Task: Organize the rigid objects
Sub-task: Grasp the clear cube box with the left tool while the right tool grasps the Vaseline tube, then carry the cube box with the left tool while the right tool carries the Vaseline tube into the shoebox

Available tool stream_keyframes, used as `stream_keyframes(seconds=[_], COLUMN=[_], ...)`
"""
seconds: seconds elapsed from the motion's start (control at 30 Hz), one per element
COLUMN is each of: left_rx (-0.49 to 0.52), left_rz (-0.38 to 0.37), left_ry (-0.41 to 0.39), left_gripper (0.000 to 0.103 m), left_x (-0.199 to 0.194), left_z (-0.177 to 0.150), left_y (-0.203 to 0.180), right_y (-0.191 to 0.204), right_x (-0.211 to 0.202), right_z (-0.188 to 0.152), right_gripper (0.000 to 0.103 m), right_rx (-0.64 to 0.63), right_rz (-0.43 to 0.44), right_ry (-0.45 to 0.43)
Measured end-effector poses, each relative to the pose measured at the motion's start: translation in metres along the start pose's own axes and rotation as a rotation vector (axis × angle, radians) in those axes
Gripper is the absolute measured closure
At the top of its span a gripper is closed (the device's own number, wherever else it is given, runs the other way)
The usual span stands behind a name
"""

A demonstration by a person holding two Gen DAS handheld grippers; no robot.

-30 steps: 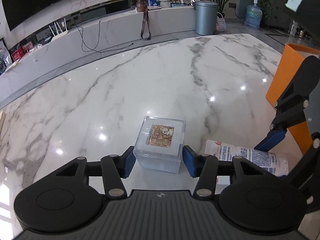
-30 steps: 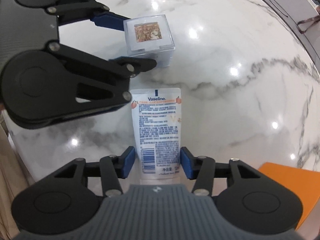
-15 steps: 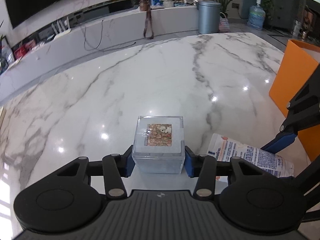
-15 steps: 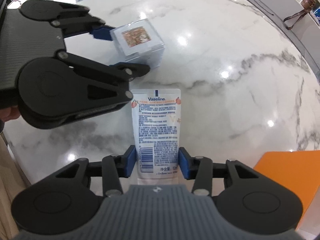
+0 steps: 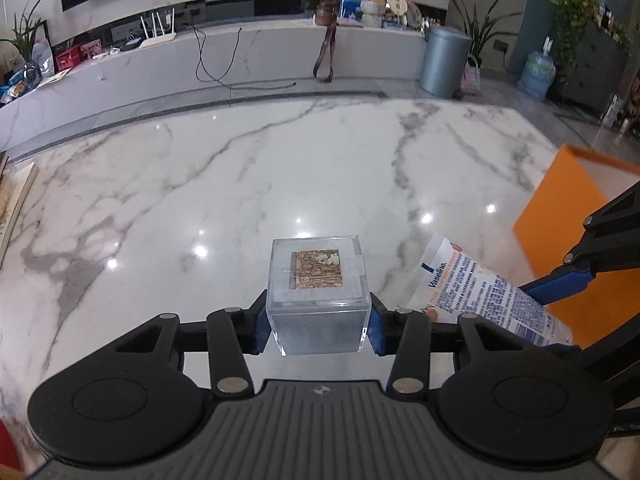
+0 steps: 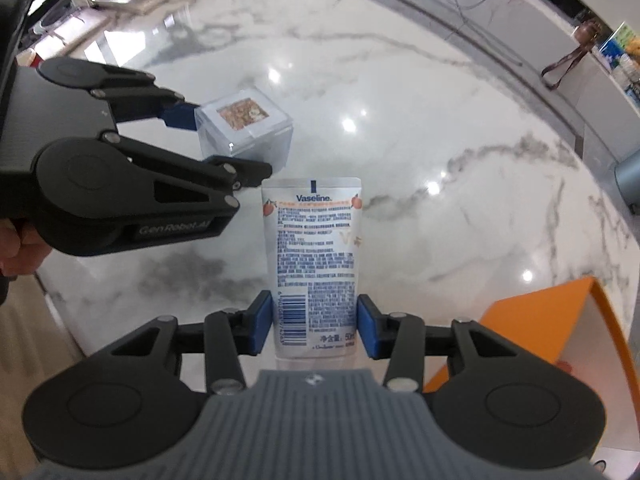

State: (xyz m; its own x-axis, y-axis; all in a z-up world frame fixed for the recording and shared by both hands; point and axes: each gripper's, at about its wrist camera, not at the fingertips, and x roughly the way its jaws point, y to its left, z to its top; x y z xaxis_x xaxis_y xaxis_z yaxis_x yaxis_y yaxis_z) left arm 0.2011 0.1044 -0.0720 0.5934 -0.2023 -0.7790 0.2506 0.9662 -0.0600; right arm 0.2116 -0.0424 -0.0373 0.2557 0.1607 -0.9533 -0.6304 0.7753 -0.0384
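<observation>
- The clear plastic box [image 5: 318,294], with a brown picture on its lid, sits gripped in the left claw [image 5: 318,328]: both blue pads press its side walls. A second ago the pads stood apart on either side of it, not touching; half a second ago they had closed in on it.
- In the right wrist view the box [image 6: 244,128] appears raised off the counter [image 6: 420,128], whereas a second ago it rested on the marble. So the pick looks done on this side.
- The Vaseline tube [image 6: 314,264] lies lengthwise between the pads of the right claw [image 6: 314,326], which hold it by its lower, barcode end. The gap narrowed over the last second until the pads met the tube's edges.
- From the left wrist view the tube [image 5: 480,292] angles up beside the box, just to its right and apart from it, its crimped end off the marble.
- The orange bin [image 5: 568,240] stands at the right edge of the counter, near the right claw; its open side shows in the right wrist view [image 6: 552,320].
- Judged from this, both things are now in hand and the likely next step is carrying them to the bin, the tube having the shorter way.
- The two claws are close; swinging both rightward together risks a knock between them.
</observation>
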Motion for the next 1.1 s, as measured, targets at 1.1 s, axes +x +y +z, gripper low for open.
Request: stream_keyframes(seconds=[1.1], left_rx=[0.289], left_rz=[-0.238], left_ry=[-0.15], left_gripper=[0.05], left_x=[-0.059], left_z=[0.056], left_y=[-0.226], right_y=[-0.155], right_x=[-0.132], right_z=[-0.182], right_gripper=[0.058], right_rx=[0.435], right_rz=[-0.219], right_ry=[-0.174])
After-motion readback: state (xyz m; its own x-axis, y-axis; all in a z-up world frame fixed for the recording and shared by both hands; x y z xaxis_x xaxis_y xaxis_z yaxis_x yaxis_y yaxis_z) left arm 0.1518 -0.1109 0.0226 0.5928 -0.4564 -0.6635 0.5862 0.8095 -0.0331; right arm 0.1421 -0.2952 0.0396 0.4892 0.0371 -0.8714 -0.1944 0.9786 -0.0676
